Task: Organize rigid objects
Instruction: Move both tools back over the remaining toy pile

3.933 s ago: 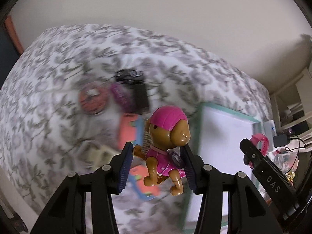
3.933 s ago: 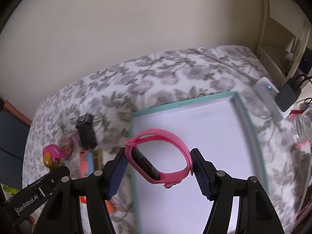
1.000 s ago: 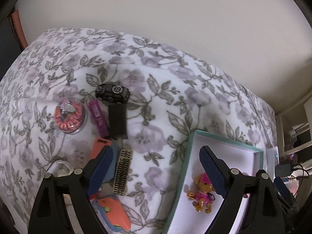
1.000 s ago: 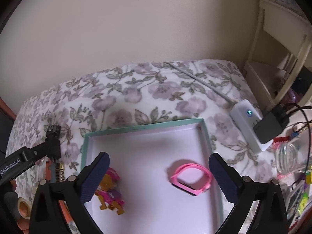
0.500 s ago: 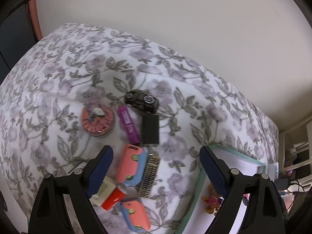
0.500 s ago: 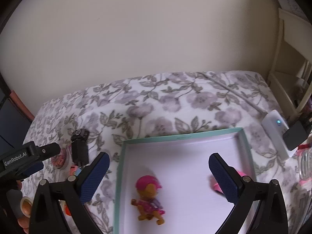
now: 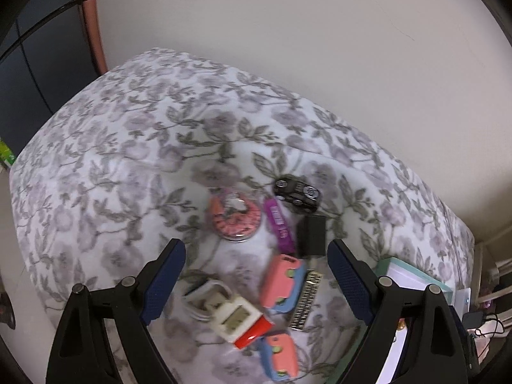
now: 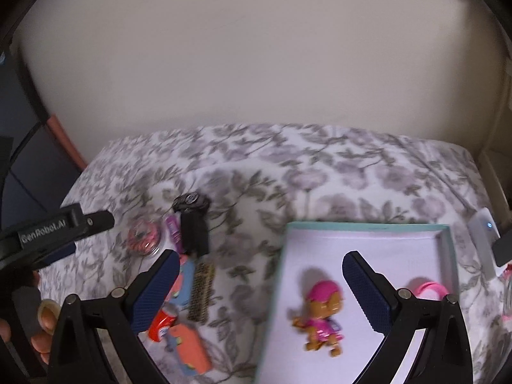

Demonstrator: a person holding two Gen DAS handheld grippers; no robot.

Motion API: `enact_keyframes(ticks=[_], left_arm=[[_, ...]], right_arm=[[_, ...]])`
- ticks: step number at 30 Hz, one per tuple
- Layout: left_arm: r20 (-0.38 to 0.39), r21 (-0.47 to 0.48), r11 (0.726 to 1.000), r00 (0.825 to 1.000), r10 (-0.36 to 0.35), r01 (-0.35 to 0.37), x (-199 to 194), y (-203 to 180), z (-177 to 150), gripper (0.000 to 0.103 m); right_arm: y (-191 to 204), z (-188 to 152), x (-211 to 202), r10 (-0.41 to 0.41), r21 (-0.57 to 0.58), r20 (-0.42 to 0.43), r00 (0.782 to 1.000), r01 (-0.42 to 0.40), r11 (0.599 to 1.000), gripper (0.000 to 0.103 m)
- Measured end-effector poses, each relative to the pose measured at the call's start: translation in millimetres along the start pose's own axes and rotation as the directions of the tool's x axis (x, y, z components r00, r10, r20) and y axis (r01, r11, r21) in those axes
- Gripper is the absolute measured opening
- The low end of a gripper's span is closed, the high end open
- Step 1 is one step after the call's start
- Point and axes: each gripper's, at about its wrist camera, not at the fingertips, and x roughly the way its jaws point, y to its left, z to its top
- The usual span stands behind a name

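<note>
My left gripper (image 7: pixel 256 280) is open and empty above a cluster of small objects on the floral cloth: a black toy car (image 7: pixel 297 189), a round pink case (image 7: pixel 235 217), a purple stick (image 7: pixel 279 222), a black block (image 7: pixel 312 236), pink-and-blue toys (image 7: pixel 281 283), a metal comb (image 7: pixel 306 300) and a white-and-red item (image 7: pixel 235 320). My right gripper (image 8: pixel 260 288) is open and empty over the left edge of the teal-rimmed box (image 8: pixel 368 226). The box holds a pink dog figure (image 8: pixel 321 315) and a pink wristband (image 8: pixel 428 289).
The floral cloth (image 7: pixel 128 160) covers the whole surface up to a plain wall. A white power bank (image 8: pixel 483 236) and a black plug lie right of the box. The left gripper's body (image 8: pixel 54 228) shows at the left of the right wrist view.
Both grippers have moved left, away from the box. The dog figure and wristband, held earlier, now lie in the box. The object cluster is now centred under my left gripper.
</note>
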Motion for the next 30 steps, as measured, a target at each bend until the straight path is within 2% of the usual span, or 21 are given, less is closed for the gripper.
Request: enact_keyframes(ticks=[4, 8, 16, 22, 26, 30], left_arm=[[0.003, -0.020, 1.000, 1.000, 0.009, -0.009, -5.4, 17.8, 0.3, 0.091], [-0.028, -0.024, 0.999, 0.999, 0.031, -0.032, -0.7, 34.3, -6.4, 0.091], [-0.173, -0.024, 0.996, 0.982, 0.077, -0.082, 31.4, 60.1, -32.0, 0.091], [-0.279, -0.072, 0.994, 0.958, 0.058, -0.082, 56.5, 72.4, -42.9, 0.091], [-0.290, -0.057, 0.996, 0.955, 0.053, -0.073, 59.6, 67.3, -45.1, 0.091], [-0.291, -0.028, 0.997, 0.955, 0.054, -0.065, 61.1, 60.1, -46.6, 0.091]], right_arm=[[19.6, -2.7, 5.2, 0.021, -0.039, -0.036, 0.999, -0.022, 0.999, 0.103], [33.3, -7.8, 13.8, 0.061, -0.051, -0.081, 0.995, -0.066, 0.997, 0.103], [60.4, -26.2, 43.5, 0.059, -0.109, -0.221, 0.974, -0.085, 0.990, 0.098], [73.5, -50.2, 69.0, 0.033, -0.152, -0.372, 0.928, -0.096, 0.984, 0.097], [83.0, -68.0, 83.1, -0.015, -0.209, -0.453, 0.891, -0.090, 0.974, 0.096], [88.8, -79.9, 88.6, -0.033, -0.258, -0.493, 0.869, -0.110, 0.960, 0.096]])
